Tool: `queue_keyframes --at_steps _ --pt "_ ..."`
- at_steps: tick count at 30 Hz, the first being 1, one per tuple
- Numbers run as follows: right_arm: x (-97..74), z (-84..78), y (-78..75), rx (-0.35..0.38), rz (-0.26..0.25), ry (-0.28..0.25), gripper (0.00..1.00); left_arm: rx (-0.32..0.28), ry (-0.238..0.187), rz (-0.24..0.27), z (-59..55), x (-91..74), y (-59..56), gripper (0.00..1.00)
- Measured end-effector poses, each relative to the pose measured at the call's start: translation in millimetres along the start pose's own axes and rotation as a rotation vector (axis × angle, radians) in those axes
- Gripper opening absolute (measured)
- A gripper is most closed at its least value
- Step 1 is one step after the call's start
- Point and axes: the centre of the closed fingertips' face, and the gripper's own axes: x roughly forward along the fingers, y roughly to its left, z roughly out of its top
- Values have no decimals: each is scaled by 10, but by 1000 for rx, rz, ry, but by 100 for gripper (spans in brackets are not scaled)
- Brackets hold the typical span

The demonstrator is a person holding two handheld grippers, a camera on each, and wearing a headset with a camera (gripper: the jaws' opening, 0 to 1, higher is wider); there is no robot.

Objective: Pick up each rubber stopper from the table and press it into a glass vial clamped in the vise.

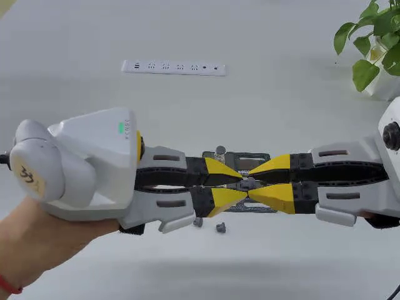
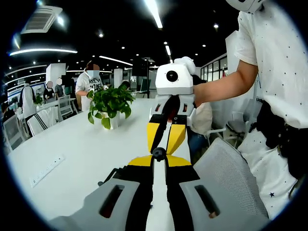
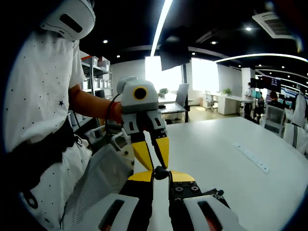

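a small dark rubber stopper (image 1: pixel 249 184) hangs in the air above the vise (image 1: pixel 257 156), caught where the yellow tips of both grippers meet nose to nose. the left gripper (image 1: pixel 241 185) comes in from the left with its jaws drawn nearly together on the stopper. the right gripper (image 1: pixel 256 185) comes in from the right, its jaws likewise narrowed to a pinch on the same piece. which of the two bears the weight i cannot tell. in the left gripper view the stopper (image 2: pixel 158 154) sits as a round dark knob at the end of that gripper's own tips, with the other gripper's yellow tips touching it from beyond. the right gripper view shows the same meeting from the other side. the vise is a dark block lying on the pale tabletop (image 1: pixel 281 94) right under the tips, mostly covered by them. a small round grey piece (image 1: pixel 220 150) stands at its far left corner, too small to name. two loose stoppers (image 1: pixel 198 221) (image 1: pixel 220 228) lie on the tabletop just in front of the vise, near each other but apart. a hand (image 1: pixel 37 250) grips the left gripper's white body. a white power strip (image 1: pixel 174 67) lies well beyond, and a leafy plant (image 1: pixel 375 37) stands at the far right.
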Motion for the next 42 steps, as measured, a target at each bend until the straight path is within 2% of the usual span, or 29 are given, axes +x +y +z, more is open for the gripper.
queue_keyframes --at_steps 3,10,19,26,37,42 --pt "7 21 27 -12 4 8 6 -1 -3 -5 3 -8 -6 4" --pt "-26 185 65 -11 8 -31 7 -90 -90 -20 134 -94 0 4" --pt "-49 289 118 -22 34 -50 7 -181 -152 -60 209 -165 -42 3" --pt "-61 329 161 -35 59 -47 7 -216 -172 -92 246 -190 -79 3" --pt "-82 440 242 -34 94 -71 7 -291 -231 -150 333 -271 -130 3" --pt "-74 459 265 -44 102 -69 7 -305 -238 -159 342 -284 -147 3"
